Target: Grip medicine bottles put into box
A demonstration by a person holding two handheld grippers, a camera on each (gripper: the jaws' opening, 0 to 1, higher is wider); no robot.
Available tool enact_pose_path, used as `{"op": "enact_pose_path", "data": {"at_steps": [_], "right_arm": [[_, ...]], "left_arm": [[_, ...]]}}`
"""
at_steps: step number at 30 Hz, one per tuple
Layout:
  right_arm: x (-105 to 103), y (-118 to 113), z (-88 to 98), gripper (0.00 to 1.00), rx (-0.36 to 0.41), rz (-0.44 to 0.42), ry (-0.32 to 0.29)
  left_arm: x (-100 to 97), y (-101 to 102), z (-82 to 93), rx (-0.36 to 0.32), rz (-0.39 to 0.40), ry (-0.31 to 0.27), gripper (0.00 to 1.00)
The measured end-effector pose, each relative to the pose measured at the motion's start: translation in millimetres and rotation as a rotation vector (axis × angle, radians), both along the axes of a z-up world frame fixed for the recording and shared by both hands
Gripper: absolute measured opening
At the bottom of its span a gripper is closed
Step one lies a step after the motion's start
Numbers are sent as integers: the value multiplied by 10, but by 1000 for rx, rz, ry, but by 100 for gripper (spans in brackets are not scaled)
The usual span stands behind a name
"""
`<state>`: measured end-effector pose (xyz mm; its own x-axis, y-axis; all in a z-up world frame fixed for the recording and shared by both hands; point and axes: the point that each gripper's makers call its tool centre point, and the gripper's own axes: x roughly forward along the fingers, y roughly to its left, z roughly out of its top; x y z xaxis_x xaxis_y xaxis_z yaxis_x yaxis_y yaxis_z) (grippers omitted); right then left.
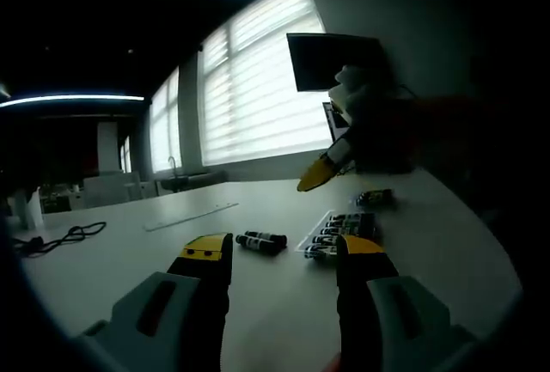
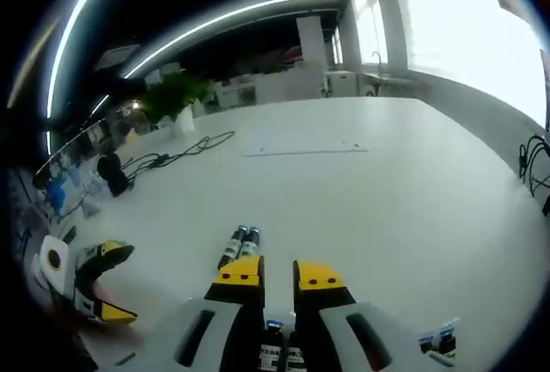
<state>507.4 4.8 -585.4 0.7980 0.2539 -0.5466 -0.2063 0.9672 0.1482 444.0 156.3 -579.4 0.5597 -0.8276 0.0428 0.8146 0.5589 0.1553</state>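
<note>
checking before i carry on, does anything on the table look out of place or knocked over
Two small bottles lie on their sides on the white table, apart from the clear tray that holds the other bottles. One more bottle lies loose beyond the tray. Nothing looks spilled or broken.

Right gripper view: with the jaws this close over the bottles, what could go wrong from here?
The right gripper hangs over a tight row of bottles, so its jaws may catch two at once or knock a neighbour. The loose pair of bottles ahead lies flat on the table and could roll if nudged. The left gripper stands open nearby and might cross paths.
</note>
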Motion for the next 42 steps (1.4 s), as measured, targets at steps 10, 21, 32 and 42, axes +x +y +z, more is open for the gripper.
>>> {"op": "enact_pose_path", "data": {"at_steps": [10, 21, 32, 42], "right_arm": [[182, 238, -71, 9, -1, 47, 20], [327, 353, -147, 9, -15, 56, 46], [420, 469, -319, 12, -16, 71, 68], [405, 489, -473, 11, -61, 79, 101]], "left_arm": [[1, 5, 2, -4, 0, 1, 41], [11, 16, 9, -9, 3, 1, 41], [12, 19, 27, -23, 2, 2, 41], [9, 16, 42, -33, -2, 4, 41]]}}
